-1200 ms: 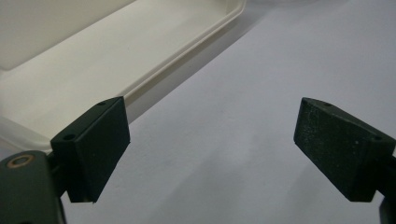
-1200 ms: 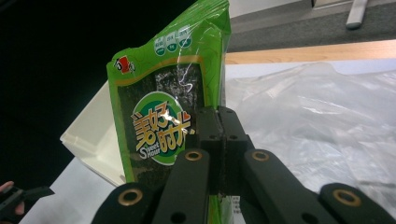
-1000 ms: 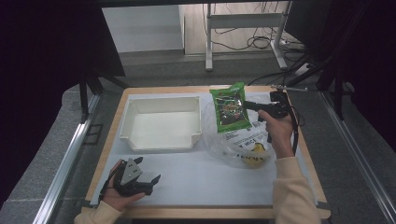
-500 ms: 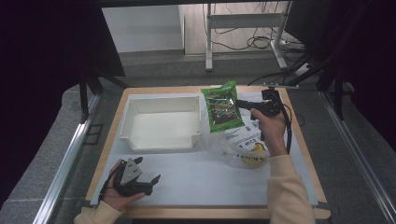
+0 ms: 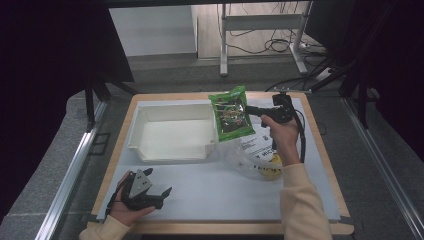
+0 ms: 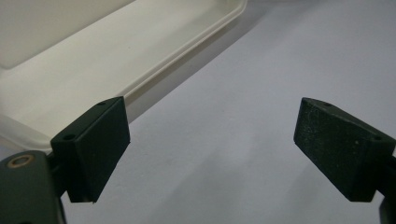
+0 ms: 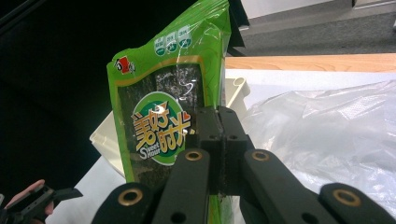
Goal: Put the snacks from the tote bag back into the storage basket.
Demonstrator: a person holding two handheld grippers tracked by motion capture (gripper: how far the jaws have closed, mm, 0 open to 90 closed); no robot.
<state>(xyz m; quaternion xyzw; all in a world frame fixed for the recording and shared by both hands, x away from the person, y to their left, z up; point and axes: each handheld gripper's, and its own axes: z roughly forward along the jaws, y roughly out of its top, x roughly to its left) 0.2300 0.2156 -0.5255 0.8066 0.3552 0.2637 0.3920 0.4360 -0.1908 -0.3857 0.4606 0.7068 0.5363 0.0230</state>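
Note:
A green snack packet (image 5: 231, 112) hangs in the air at the right edge of the white tray (image 5: 172, 150), with my right gripper (image 5: 250, 110) shut on its edge. In the right gripper view the packet (image 7: 168, 116) stands upright between the closed jaws of my right gripper (image 7: 218, 140). Near the table's front left my left gripper (image 5: 162, 197) rests in a hand, open and holding nothing. In the left gripper view my left gripper (image 6: 210, 144) has its jaws wide apart over the white mat, with the tray rim (image 6: 187, 51) just beyond.
A clear plastic bag (image 5: 252, 155) with printed items and something yellow (image 5: 272, 172) lies on the mat right of the tray. The bag (image 7: 327, 130) shows behind the jaws in the right gripper view. The wooden table edge (image 5: 320, 150) runs along the right.
My right gripper has carried the green packet leftward, from above the plastic bag toward the tray's right edge. The left gripper has stayed put.

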